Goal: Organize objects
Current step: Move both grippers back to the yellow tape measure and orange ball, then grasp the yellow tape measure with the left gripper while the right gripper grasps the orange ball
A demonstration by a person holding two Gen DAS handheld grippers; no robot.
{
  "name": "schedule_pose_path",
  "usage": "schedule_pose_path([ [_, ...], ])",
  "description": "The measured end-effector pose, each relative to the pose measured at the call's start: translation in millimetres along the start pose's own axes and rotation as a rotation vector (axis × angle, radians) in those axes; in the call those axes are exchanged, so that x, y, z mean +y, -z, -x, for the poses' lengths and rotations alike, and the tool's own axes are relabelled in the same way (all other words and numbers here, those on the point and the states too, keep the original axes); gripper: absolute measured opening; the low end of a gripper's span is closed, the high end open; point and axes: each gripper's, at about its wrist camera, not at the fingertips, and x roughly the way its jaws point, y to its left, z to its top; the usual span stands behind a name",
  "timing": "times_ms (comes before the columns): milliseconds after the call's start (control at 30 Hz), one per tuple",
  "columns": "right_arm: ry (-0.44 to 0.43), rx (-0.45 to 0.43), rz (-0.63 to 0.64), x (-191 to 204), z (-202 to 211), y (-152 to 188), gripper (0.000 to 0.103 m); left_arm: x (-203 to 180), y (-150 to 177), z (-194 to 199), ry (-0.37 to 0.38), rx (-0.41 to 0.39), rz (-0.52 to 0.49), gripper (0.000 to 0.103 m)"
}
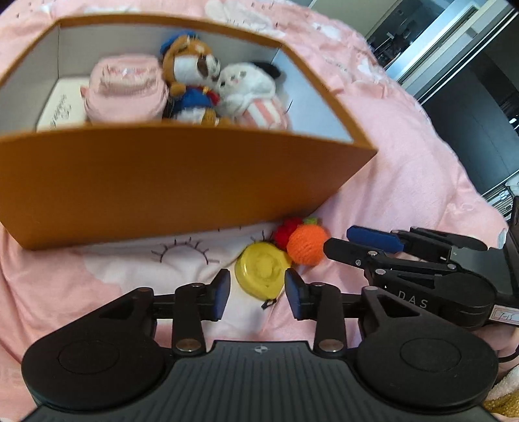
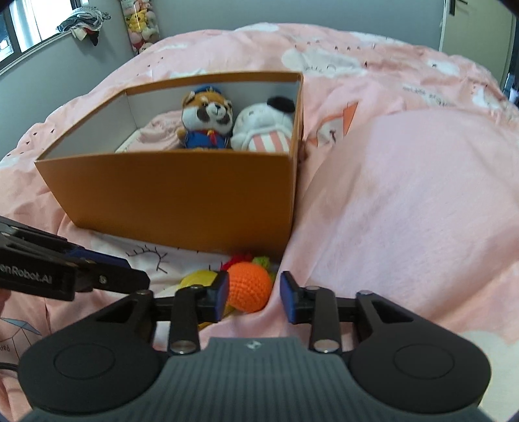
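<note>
On the bed (image 2: 405, 194), just before the box (image 1: 162, 181) of plush toys (image 2: 207, 120), two pickups are lined up: the left tool (image 1: 258, 292) is spread around the yellow disc (image 1: 261, 271), the right tool (image 2: 249, 293) around the orange ball (image 2: 248, 287), neither pressed yet.

Soft, even daylight fills both views, and in the right wrist view it comes from a bright window (image 2: 19, 29) at the upper left. The left wrist view is smeared by motion blur: the orange box (image 1: 155, 181) and the plush toys (image 1: 194, 81) inside it look soft. The right wrist view is sharper. Fisheye distortion bows the box's edges and curves the pink bed cover (image 2: 405, 194). Corners darken into vignette. Shadows are faint.
</note>
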Motion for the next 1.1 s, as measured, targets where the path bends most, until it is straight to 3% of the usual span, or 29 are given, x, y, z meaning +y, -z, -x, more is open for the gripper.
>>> schedule_pose_path([
  [167,-0.020,0.022,-0.012,-4,-16,0,0.041,-6,4,-19,0.032,0.035,-0.020,0.050],
  [467,-0.084,0.039,-0.068,-17,-28,-4,0.043,-21,-5,-32,-0.041,-0.018,-0.185,0.054],
  [600,-0.111,0.045,-0.081,-20,-35,-7,0.048,-22,-3,-31,-0.030,0.004,-0.262,0.059],
  [700,-0.135,0.019,-0.114,-25,-31,-8,0.047,-30,3,-35,-0.067,0.005,-0.341,0.060],
  [833,-0.122,0.017,-0.072,-18,-32,-8,0.047,-42,10,-45,-0.068,0.013,-0.420,0.060],
  [1000,-0.089,-0.067,0.026,-4,-20,-8,0.047,-48,17,-56,-0.106,0.015,-0.464,0.061],
  [1100,-0.103,-0.038,0.082,5,-28,-7,0.047,-49,20,-61,-0.111,0.011,-0.481,0.062],
])
